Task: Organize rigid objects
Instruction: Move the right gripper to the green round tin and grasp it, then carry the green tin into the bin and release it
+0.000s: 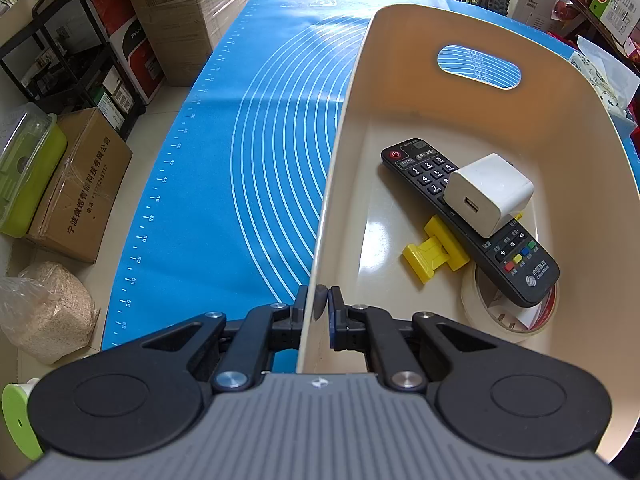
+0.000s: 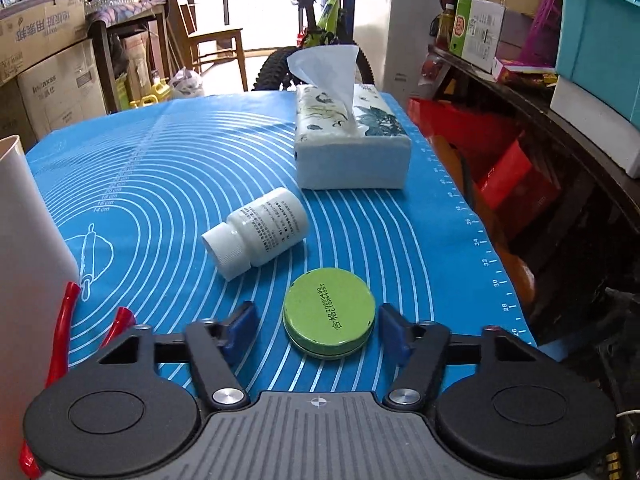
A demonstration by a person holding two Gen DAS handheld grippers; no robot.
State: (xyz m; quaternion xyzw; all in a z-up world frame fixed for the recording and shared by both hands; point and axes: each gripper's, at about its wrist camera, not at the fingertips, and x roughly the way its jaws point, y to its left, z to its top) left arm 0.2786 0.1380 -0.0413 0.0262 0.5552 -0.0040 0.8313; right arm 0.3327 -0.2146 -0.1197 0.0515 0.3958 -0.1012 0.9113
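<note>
Left tool (image 1: pixel 322 304) clamps the bin wall (image 1: pixel 332 184). Right tool (image 2: pixel 316 330), half-open, straddles the green tin (image 2: pixel 329 312), pads clear.

Green tin (image 2: pixel 329 312) between right claw (image 2: pixel 316 326) pads, untouched

Green tin (image 2: pixel 329 312), blue ringed mat (image 2: pixel 180 168)

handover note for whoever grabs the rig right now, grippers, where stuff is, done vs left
Left gripper: shut on the rim of the beige bin, steadying it.
Right gripper: open around the green tin, pads not yet touching.
Done: remote, white charger, yellow clip and tape roll are in the bin.
Left: the tin, the white pill bottle lying on the blue mat, and the red-handled tool beside the bin.
</note>
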